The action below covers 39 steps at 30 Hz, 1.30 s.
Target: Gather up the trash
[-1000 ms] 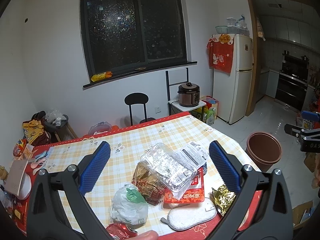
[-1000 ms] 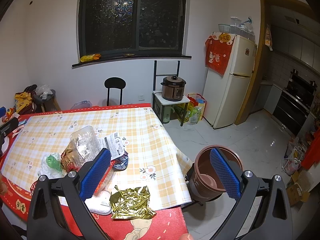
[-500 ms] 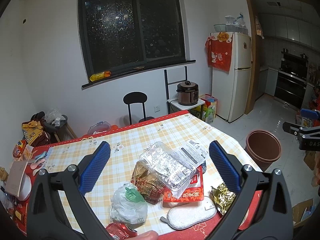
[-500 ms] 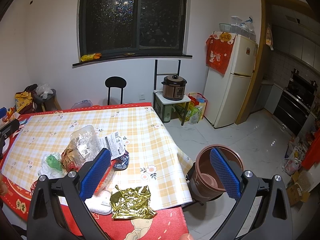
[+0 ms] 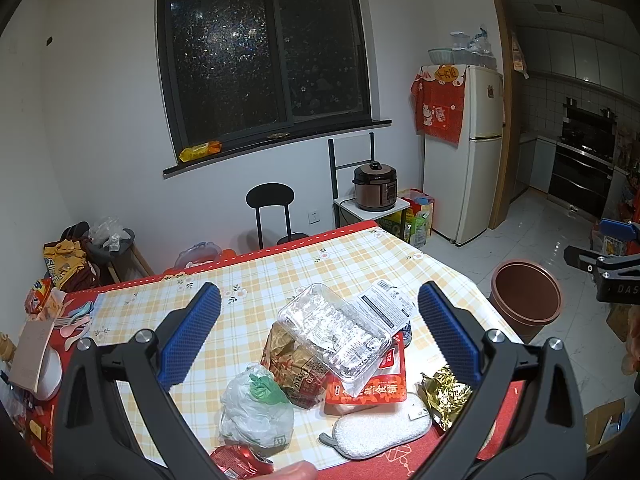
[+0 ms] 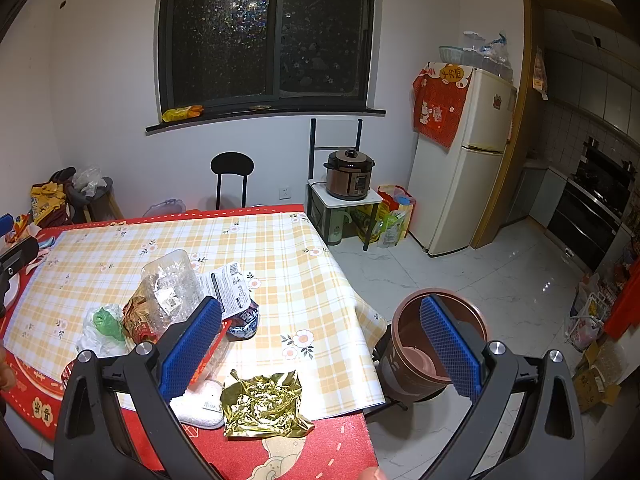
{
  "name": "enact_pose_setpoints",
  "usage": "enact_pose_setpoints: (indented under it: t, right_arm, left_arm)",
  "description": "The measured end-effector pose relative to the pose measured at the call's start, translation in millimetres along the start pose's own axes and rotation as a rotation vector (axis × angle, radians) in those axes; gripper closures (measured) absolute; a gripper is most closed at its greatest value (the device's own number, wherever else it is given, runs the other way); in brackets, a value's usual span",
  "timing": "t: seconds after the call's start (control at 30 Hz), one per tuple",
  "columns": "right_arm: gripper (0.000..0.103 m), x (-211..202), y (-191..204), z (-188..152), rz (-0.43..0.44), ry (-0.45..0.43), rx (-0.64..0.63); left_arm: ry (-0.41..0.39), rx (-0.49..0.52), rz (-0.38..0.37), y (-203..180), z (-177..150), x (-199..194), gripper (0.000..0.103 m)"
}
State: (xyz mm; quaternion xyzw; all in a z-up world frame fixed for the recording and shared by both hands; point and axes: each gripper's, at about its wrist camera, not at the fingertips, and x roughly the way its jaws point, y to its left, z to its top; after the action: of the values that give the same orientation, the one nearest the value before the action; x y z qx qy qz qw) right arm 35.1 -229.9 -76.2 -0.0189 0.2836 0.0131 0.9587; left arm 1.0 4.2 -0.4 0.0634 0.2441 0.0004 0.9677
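- The left gripper (image 5: 319, 334) hangs above the counter (image 5: 256, 280) with its blue fingers (image 5: 190, 336) wide apart and nothing between them.
- Framed between those fingers lies the heap of trash: a clear plastic tray (image 5: 334, 330) on top, tilted, resting on a brown crinkled bag (image 5: 292, 364) and a red packet (image 5: 370, 384).
- A white label sheet (image 5: 384, 308) sticks out from behind the tray, toward the right finger.
- Nearer the camera, a white plastic bag with green inside (image 5: 256, 408) sits just beside the brown bag, and a white sponge pad (image 5: 384, 428) lies below the red packet.
- A gold foil wrapper (image 5: 444, 396) sits just inside the right finger, at the counter's edge.
- The right gripper (image 6: 320, 344) also has its fingers (image 6: 192, 346) spread wide, gripping nothing.
- Between them, low in the right wrist view, lies the gold foil wrapper (image 6: 264, 404), touching the sponge pad (image 6: 198, 406).
- A brown bin (image 6: 432, 344) stands on the floor behind the right finger, beside the counter's corner (image 6: 340, 300).
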Motion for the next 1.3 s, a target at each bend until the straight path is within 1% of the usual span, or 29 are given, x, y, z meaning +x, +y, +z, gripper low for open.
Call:
enact_pose_setpoints:
  t: [0.67,0.9,1.0,1.07,1.1,1.2,1.3]
  right_arm:
    - [0.005,6,5,-5,0.009,0.006,-0.007]
    - [0.005,5,8,-2,0.017,0.009,-0.016]
    - [0.005,5,11,0,0.030,0.015,-0.022]
    - [0.005,7,15,-1,0.042,0.019,-0.025]
    - [0.005,8,16,0,0.047,0.022,-0.026]
    - [0.005,14,22,-3,0.072,0.023,-0.020]
    - [0.005,24,30,-8,0.121,0.028,0.008]
  left_arm:
    - [-0.002,-0.004,0.001,-2,-1,-1,0.006]
    - [-0.005,-0.023,0.002,2,-5,-1,0.006]
    - [-0.017,-0.047,-0.015,11,-5,-3,0.006]
    - [-0.030,-0.089,-0.063,22,-7,-3,0.006]
    - [-0.032,-0.128,-0.082,31,-10,-2,0.006]
    - [-0.036,-0.169,-0.039,48,-16,0,0.006]
    - [-0.032,-0.202,-0.002,69,-25,0,0.006]
